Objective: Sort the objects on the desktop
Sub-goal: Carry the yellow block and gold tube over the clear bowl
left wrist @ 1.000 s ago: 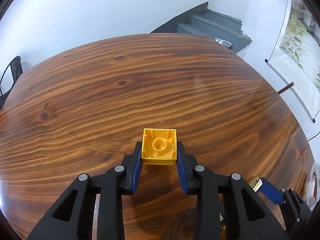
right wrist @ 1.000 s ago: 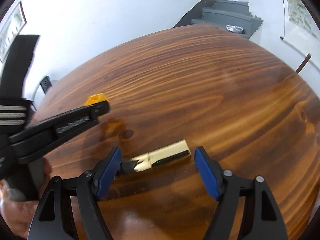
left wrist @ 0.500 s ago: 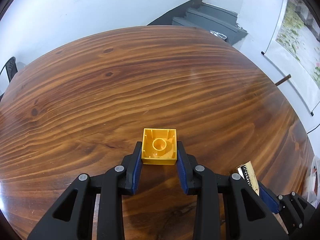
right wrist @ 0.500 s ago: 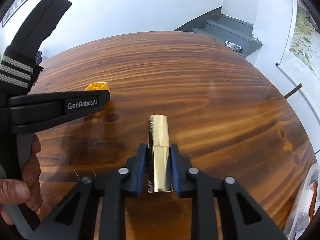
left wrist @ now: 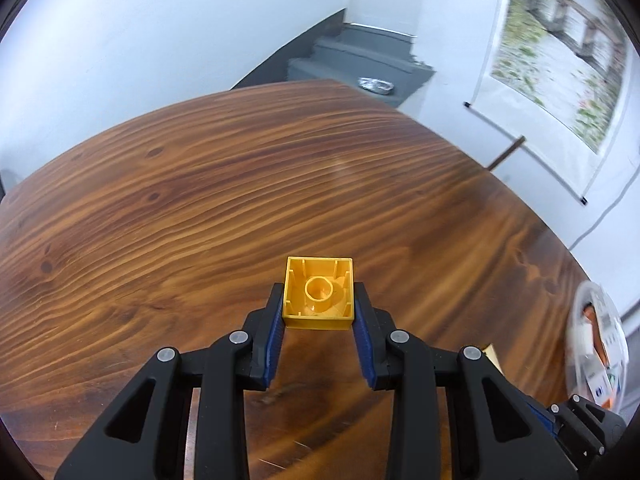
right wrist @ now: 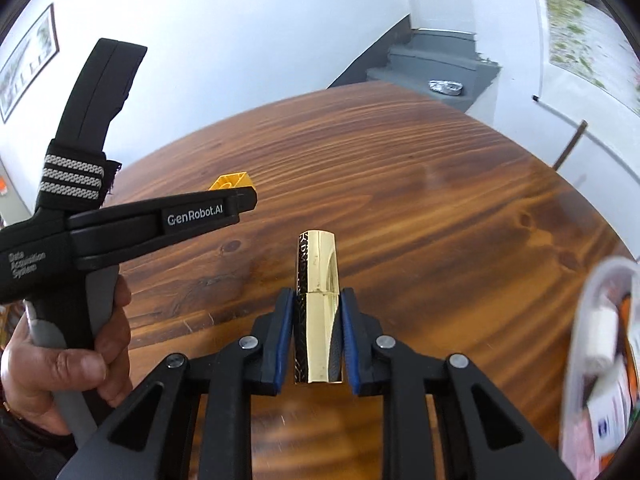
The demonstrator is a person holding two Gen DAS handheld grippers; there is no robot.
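Note:
My left gripper (left wrist: 319, 312) is shut on a yellow toy brick (left wrist: 319, 293), its hollow underside facing the camera, held above the wooden table (left wrist: 200, 200). My right gripper (right wrist: 316, 320) is shut on a gold lipstick tube (right wrist: 318, 304) that points forward between the blue pads. In the right wrist view the left gripper (right wrist: 236, 204) reaches in from the left with a corner of the yellow brick (right wrist: 232, 181) showing behind its tip, and a person's hand (right wrist: 68, 360) holds its handle. A clear plastic container (right wrist: 600, 360) with several items sits at the right.
The same clear container (left wrist: 596, 344) shows at the table's right edge in the left wrist view. Grey steps (left wrist: 360, 64) with a foil-like lump (left wrist: 376, 85) lie beyond the table's far edge. A hanging scroll picture (left wrist: 560, 52) covers the right wall.
The right gripper closed on the gold tube, which lay crosswise on the table, and lifted it. Both grippers with their loads have shifted rightward; the clear container has come into view.

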